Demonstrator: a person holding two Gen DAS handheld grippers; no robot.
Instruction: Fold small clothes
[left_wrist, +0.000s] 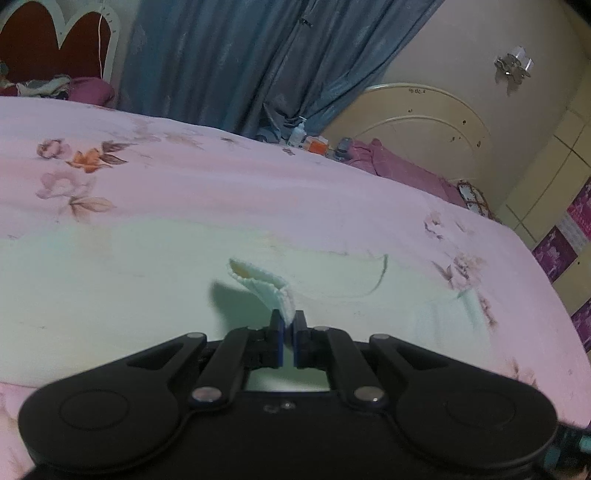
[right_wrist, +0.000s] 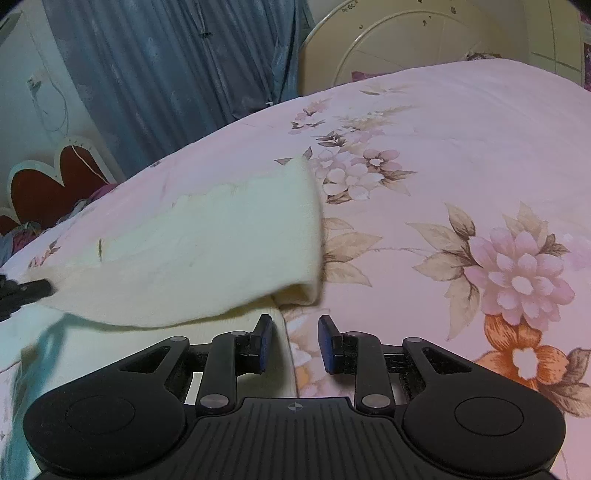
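1. Holding a scalloped strap or hem corner of the pale cream garment, the left gripper has its jaws nearly closed on that bit of fabric, which rises toward 11 o'clock from the fingertips.
2. Most of the garment lies spread flat on the floral bedspread, filling the middle of the left wrist view from 9 o'clock across to about 3 o'clock.
3. In the right wrist view, one panel of the garment is lifted and draped over, its rolled edge hanging at 12 o'clock just above the right gripper; the layer beneath shows at 8 o'clock.
4. The right gripper's jaws stand wide apart and grip nothing; bedspread flowers show between them.
5. My judgement: folding is underway, at a first fold. The raised panel is not yet laid flat, and further folds and smoothing seem left.
6. No basket, box or drawer for clothes is visible. A pump bottle and small items sit beyond the bed at 12 o'clock, too small to identify.
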